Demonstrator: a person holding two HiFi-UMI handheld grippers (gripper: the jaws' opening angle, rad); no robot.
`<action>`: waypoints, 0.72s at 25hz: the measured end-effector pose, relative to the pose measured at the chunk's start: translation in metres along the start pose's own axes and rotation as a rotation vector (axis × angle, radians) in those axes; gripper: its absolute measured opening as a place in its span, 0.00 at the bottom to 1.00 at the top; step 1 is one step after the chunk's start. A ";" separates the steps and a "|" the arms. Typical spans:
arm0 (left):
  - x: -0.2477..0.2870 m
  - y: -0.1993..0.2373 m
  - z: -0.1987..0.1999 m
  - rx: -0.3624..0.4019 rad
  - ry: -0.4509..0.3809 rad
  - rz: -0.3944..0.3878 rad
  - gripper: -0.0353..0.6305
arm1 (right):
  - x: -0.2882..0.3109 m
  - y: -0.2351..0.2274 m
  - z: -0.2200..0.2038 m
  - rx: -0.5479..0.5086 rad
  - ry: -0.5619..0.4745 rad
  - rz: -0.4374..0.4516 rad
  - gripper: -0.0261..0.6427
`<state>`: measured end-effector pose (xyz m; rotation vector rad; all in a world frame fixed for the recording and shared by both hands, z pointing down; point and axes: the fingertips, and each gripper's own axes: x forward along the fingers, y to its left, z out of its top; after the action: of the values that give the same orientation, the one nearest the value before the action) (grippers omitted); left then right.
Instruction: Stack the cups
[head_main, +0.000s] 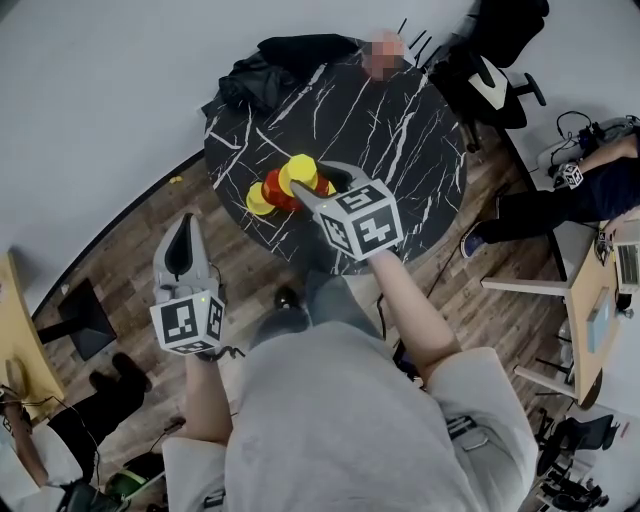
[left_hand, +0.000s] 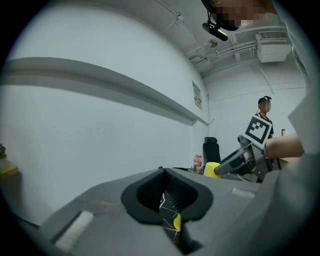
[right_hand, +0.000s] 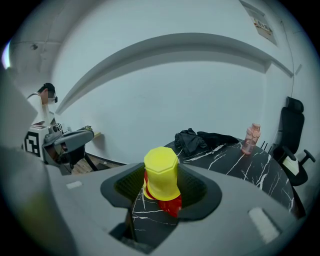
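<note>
On the tabletop (head_main: 400, 130) near you stands the red cup (right_hand: 170, 204). Your right gripper (right_hand: 162, 182) grasps the upturned yellow cup (right_hand: 161, 172) in its fingers (right_hand: 125, 187) directly above, apparently to nest it. Your left gripper (left_hand: 167, 192) waits aside, clenched and empty.

This is an office-like lab room: white walls and a wood-plank floor (head_main: 130, 250) surround a round black marble-pattern table (head_main: 400, 130), with black swivel chairs (head_main: 495, 80) at its far right, a desk (head_main: 583, 350) bearing equipment on the right, and an air-conditioning unit (left_hand: 272, 47) high on the wall.
</note>
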<state>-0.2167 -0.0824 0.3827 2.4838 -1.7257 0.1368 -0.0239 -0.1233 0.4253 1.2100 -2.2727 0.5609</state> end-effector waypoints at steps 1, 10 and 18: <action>0.000 0.000 0.000 0.000 0.000 0.000 0.06 | 0.000 0.000 0.000 0.004 -0.002 0.000 0.35; 0.002 -0.006 0.003 0.006 -0.005 -0.005 0.06 | 0.001 0.000 0.002 0.040 -0.039 0.030 0.36; 0.008 -0.011 0.008 0.012 -0.014 -0.020 0.06 | -0.018 -0.004 0.023 0.067 -0.160 0.044 0.38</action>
<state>-0.2032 -0.0873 0.3752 2.5151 -1.7101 0.1291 -0.0173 -0.1270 0.3973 1.2813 -2.4371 0.5791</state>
